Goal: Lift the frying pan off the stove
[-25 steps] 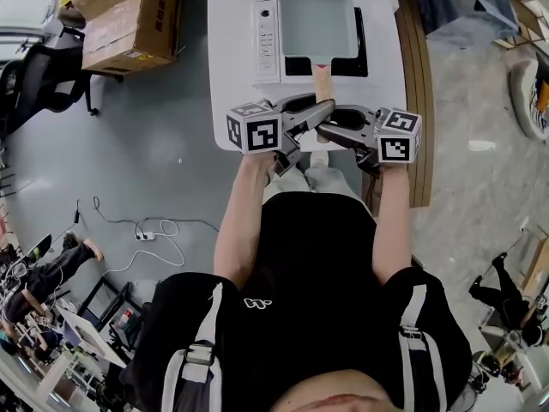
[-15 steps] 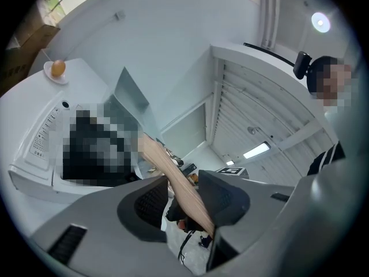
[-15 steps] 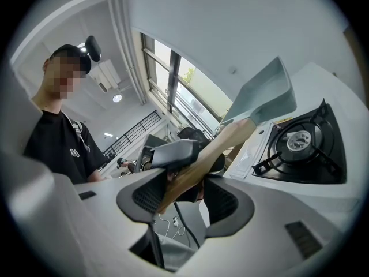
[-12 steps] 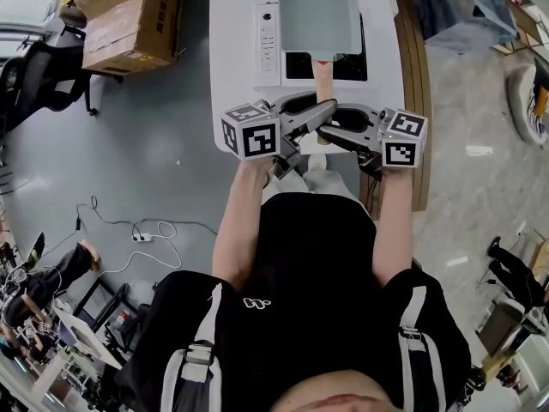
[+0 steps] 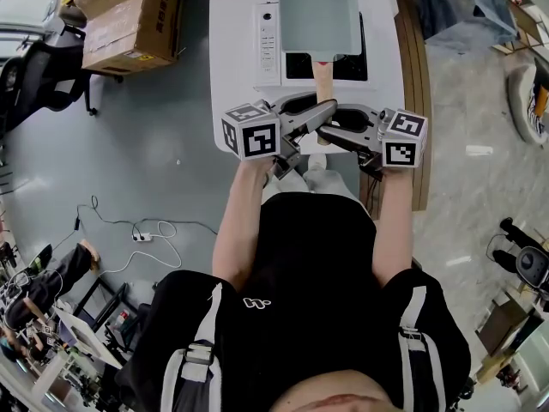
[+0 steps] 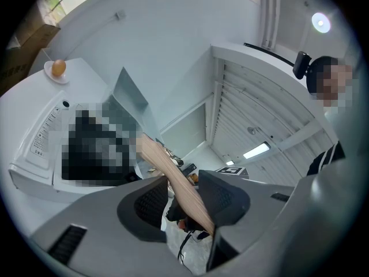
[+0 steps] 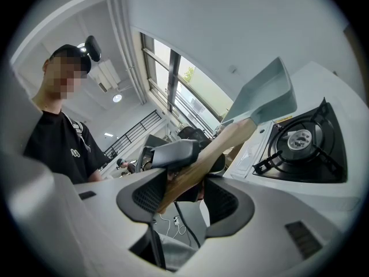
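Note:
The frying pan (image 5: 317, 11), a pale grey rectangular one with a wooden handle (image 5: 322, 80), hangs tilted above the stove (image 5: 343, 65). My left gripper (image 5: 316, 115) and my right gripper (image 5: 331, 128) meet from either side, both shut on the handle's near end. In the left gripper view the handle (image 6: 179, 180) runs between the pads (image 6: 151, 201) up to the pan (image 6: 130, 100). From the right gripper (image 7: 179, 192) I see the handle (image 7: 216, 149), the raised pan (image 7: 262, 97) and the bare burner (image 7: 302, 140) under it.
The stove's white control panel (image 5: 267, 33) sits left of the burner on a white table (image 5: 232, 75). An egg on a small plate (image 6: 57, 68) rests at the table's far left corner. Cardboard boxes (image 5: 129, 20) stand on the floor to the left.
The pan has risen and tipped away from the burner since one second ago, uncovering the black stove top. Both grippers lifted slightly with the handle; little moved in the last half second.

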`<state>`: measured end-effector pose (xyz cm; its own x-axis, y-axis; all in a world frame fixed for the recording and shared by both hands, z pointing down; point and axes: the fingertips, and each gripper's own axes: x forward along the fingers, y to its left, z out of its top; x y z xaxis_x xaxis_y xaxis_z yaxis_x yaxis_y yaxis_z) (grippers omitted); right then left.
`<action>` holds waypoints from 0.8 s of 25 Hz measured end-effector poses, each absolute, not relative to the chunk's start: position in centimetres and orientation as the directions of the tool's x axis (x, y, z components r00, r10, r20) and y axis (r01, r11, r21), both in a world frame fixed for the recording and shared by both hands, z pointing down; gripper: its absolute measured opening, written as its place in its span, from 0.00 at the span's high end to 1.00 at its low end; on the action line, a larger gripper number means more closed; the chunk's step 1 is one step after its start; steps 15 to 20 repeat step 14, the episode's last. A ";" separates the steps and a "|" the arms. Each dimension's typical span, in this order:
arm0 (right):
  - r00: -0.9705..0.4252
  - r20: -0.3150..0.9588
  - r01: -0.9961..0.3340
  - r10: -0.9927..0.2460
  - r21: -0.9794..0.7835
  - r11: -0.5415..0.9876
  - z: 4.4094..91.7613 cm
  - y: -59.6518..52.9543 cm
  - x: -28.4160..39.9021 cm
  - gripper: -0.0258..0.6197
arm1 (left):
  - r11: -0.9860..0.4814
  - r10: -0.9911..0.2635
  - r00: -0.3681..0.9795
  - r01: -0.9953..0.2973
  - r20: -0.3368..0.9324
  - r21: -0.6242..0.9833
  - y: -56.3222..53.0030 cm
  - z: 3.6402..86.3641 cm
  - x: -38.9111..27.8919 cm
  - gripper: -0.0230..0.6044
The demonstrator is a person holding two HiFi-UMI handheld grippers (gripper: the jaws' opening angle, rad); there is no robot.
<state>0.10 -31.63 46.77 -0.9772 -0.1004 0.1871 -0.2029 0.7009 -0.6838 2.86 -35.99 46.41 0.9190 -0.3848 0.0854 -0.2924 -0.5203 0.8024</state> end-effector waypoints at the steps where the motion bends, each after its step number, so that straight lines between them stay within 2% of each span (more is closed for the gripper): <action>1: -0.977 0.187 -0.203 -0.101 -0.684 0.701 46.8 -31.6 0.1 0.64 | -0.520 -0.385 0.919 -0.292 0.085 0.802 -36.0 46.4 2.9 0.68; 20: -0.978 0.182 -0.201 -0.102 -0.687 0.699 46.9 -31.9 0.1 0.64 | -0.519 -0.385 0.919 -0.293 0.086 0.803 -36.2 46.5 2.8 0.68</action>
